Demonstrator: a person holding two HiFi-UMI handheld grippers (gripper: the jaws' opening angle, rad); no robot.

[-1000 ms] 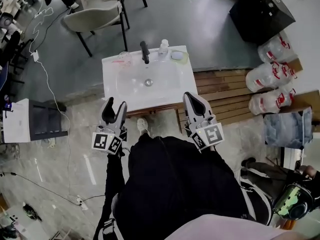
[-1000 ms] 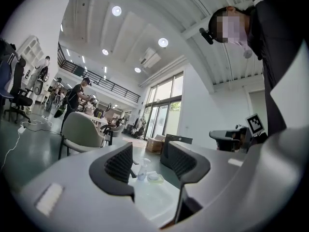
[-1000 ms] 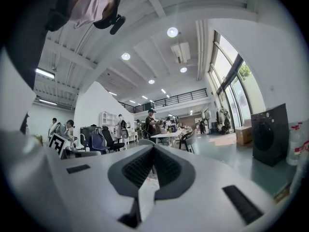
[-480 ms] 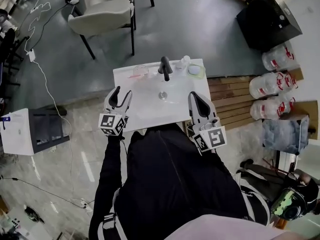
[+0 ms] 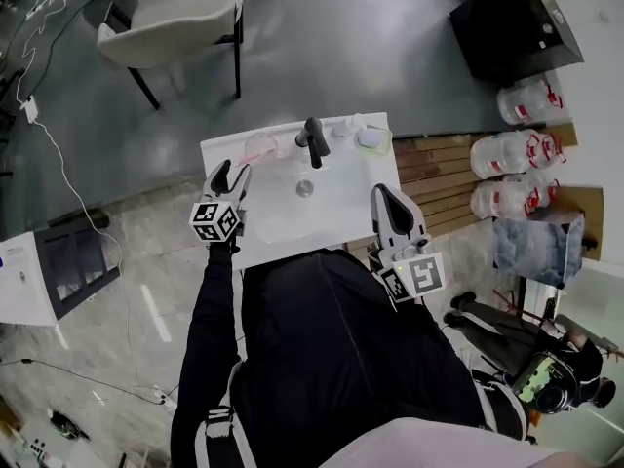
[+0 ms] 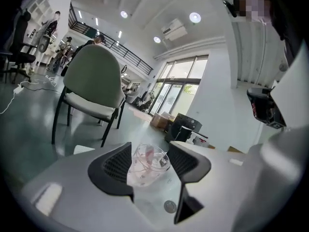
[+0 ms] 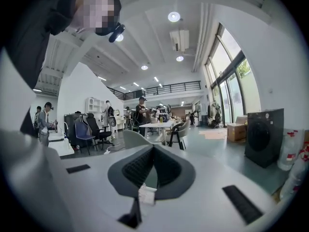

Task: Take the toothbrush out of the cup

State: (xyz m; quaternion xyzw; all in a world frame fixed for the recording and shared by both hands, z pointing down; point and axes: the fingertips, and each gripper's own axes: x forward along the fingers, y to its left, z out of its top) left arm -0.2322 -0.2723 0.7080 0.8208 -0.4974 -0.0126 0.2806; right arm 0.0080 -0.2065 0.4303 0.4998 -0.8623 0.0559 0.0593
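Observation:
A clear cup (image 5: 261, 149) with a pink toothbrush (image 5: 255, 146) in it stands at the back left corner of the white washbasin (image 5: 336, 213), left of the black faucet (image 5: 312, 136). My left gripper (image 5: 231, 172) hovers over the basin's left side, its tips just short of the cup. In the left gripper view the cup (image 6: 147, 164) shows in the gap ahead of the left gripper (image 6: 149, 161), whose jaws are opening; the pads do not touch it. My right gripper (image 5: 382, 196) hangs over the basin's right front edge. The right gripper (image 7: 153, 151) is shut on nothing.
A soap dish (image 5: 371, 138) and a small bottle (image 5: 346, 125) stand right of the faucet. The drain (image 5: 305, 188) is mid-basin. A chair (image 5: 175, 18) stands behind, wooden slats (image 5: 439, 178) and water jugs (image 5: 507, 154) to the right, a white cabinet (image 5: 39, 276) to the left.
My left gripper has moved forward and down, from beside the basin's front edge to just short of the cup. The right gripper has come forward to the basin's right front edge.

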